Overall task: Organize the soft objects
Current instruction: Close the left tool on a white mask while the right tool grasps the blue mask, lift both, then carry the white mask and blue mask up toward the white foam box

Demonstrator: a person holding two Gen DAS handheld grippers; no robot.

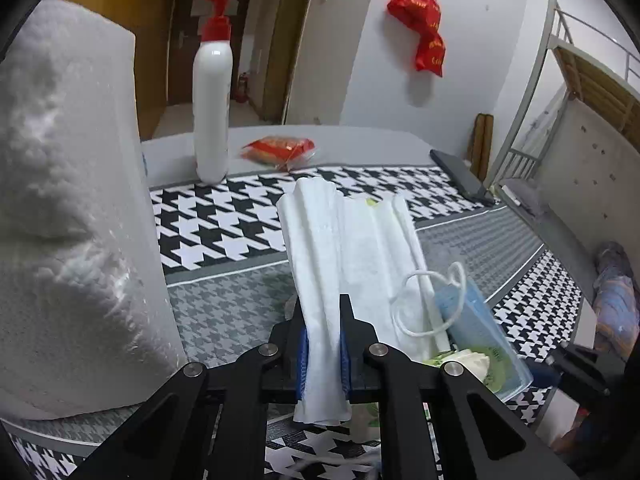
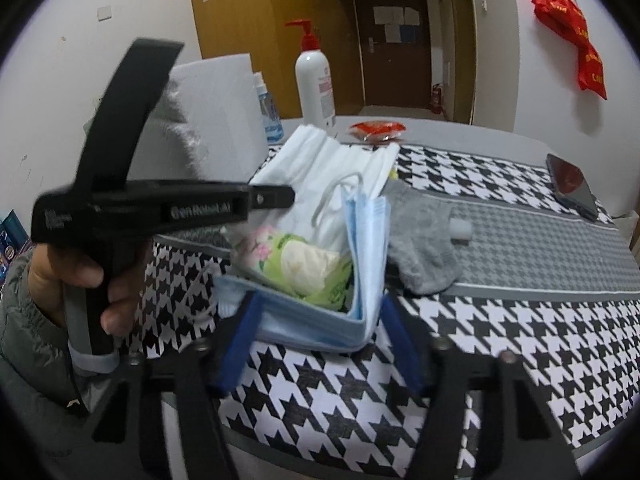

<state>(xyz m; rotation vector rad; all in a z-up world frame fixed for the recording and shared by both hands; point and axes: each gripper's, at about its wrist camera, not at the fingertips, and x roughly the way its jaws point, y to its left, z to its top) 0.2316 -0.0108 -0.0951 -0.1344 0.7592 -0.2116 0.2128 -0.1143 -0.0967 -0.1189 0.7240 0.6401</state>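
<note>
Left wrist view: left gripper point(image 1: 324, 344) clamped on folded white cloth point(image 1: 344, 248), soft, pleated, draped over clear plastic box point(image 1: 492, 344) at right. Embossed paper towel roll point(image 1: 68, 208) stands near left. Right wrist view: right gripper point(image 2: 318, 332) spread wide, nothing held, straddling box near corner; grey knit sock point(image 2: 424, 244) just right of box, limp on houndstooth tablecloth point(image 2: 500, 340)

left claw point(image 1: 325, 344) pinches white cloth point(image 1: 340, 264); paper roll point(image 1: 68, 208) beside

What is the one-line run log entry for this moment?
left gripper shut on white cloth | right gripper open around box
</note>
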